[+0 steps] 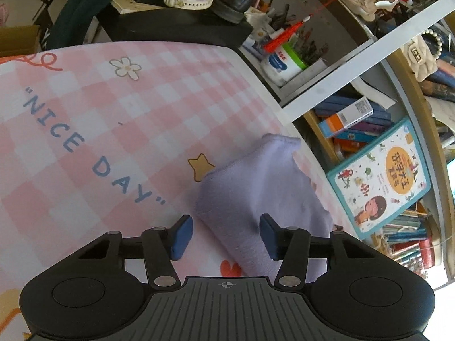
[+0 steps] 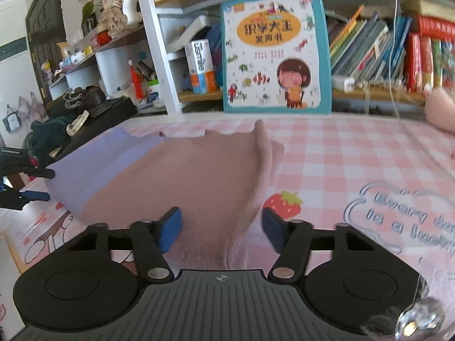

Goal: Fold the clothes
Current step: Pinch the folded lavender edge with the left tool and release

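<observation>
Left gripper (image 1: 224, 236) jaws spread, empty; lilac cloth (image 1: 261, 196) between and beyond them on pink checked mat (image 1: 113, 119). Right gripper (image 2: 221, 231) jaws spread, empty; pink garment (image 2: 199, 170) between them, stretching ahead; picture book (image 2: 273, 51) farther back.

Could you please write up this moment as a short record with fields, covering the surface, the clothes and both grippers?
surface: pink checked cloth printed with "NICE DAY"
clothes: lilac garment lying by the cloth's edge; pink garment overlapping its side
left hand-held gripper: open, fingers either side of the lilac garment's near end
right hand-held gripper: open, over the pink garment's near edge
background: picture book upright against the shelves
fold state: neither garment gripped yet
</observation>
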A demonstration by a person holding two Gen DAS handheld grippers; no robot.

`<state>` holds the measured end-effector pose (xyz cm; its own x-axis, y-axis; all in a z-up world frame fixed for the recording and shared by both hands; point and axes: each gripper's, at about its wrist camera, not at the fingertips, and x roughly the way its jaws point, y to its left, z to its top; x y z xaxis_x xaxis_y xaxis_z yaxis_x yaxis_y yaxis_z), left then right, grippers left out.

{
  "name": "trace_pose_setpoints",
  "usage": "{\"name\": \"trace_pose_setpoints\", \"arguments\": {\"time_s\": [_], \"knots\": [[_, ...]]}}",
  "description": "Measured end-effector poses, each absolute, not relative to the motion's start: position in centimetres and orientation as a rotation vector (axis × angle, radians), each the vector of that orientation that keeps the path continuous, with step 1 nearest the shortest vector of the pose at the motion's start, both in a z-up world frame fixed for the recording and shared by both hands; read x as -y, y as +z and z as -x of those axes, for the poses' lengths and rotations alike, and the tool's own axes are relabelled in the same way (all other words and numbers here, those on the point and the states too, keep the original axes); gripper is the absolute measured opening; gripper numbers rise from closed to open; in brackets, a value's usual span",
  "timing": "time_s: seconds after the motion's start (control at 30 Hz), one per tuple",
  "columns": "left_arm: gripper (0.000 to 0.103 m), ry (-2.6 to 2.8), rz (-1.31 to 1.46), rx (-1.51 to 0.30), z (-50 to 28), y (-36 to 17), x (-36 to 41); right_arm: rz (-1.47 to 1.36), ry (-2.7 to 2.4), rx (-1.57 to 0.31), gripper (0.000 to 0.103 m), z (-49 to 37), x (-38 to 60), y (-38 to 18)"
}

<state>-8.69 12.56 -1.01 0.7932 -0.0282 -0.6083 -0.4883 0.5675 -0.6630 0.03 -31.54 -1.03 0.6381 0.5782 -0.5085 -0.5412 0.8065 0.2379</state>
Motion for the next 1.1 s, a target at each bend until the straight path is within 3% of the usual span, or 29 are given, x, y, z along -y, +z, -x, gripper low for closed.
{"name": "trace_pose_setpoints", "arguments": {"time_s": [0.03,0.17,0.37,0.6,0.73,0.8,1.0,1.1], "knots": [[0.05,0.291,0.959,-0.611,8.6,-1.2,-12.6,-0.071,0.644,-0.617,0.046,-0.2,31.5,-1.2],[0.025,0.275,1.007,-0.597,8.1,-1.3,-11.8,-0.073,0.648,-0.63,0.045,-0.3,31.4,-1.5],[0.026,0.19,0.772,-0.502,8.1,2.5,-8.4,-0.103,0.655,-0.649,0.045,-0.7,31.8,-1.8],[0.038,0.203,0.972,-0.586,7.1,-1.4,-10.7,-0.104,0.657,-0.649,0.046,-0.7,31.8,-1.8],[0.039,0.196,1.038,-0.589,6.7,-2.7,-11.4,-0.101,0.659,-0.649,0.046,-0.8,31.7,-1.8],[0.036,0.193,1.045,-0.574,6.6,-2.9,-11.5,-0.102,0.662,-0.65,0.046,-0.8,31.6,-1.8],[0.015,0.218,0.936,-0.526,6.7,-2.0,-10.8,-0.099,0.666,-0.649,0.045,-0.7,30.9,-1.8],[0.013,0.19,0.778,-0.461,7.4,0.0,-9.6,-0.093,0.665,-0.648,0.045,-0.9,30.2,-1.7]]}}
